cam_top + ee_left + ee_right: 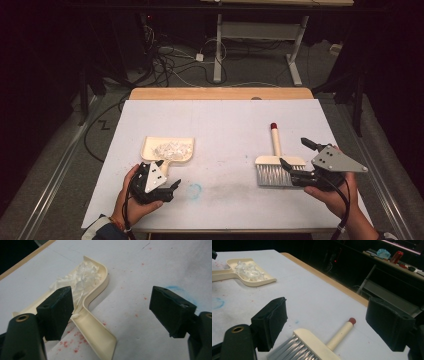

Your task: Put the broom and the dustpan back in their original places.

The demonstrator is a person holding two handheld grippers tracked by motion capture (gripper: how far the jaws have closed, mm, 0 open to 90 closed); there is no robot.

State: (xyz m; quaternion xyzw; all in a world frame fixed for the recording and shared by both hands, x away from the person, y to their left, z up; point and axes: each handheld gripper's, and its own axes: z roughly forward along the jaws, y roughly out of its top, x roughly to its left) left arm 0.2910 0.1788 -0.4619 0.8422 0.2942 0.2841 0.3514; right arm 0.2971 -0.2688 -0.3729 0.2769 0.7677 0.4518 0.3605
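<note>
A cream dustpan (pixel 176 157) lies at the table's left with white paper shreds (pixel 172 148) in it. In the left gripper view its handle (pixel 93 326) runs between the jaws, close to the left one, and the shreds (pixel 80 280) sit farther off. My left gripper (pixel 167 176) (pixel 112 297) is open at the handle's end, holding nothing. A cream brush (pixel 277 167) with grey bristles and a red-tipped handle lies at the right. My right gripper (pixel 296 153) (pixel 327 315) is open just above and beside the brush (pixel 314 343), not touching it.
The white table top (pixel 225 120) has a wooden far edge (pixel 220 93) and a blue smudge (pixel 195 190) near the front middle. Red specks dot the surface near the dustpan. Cables and a desk frame (pixel 257 45) stand on the floor beyond.
</note>
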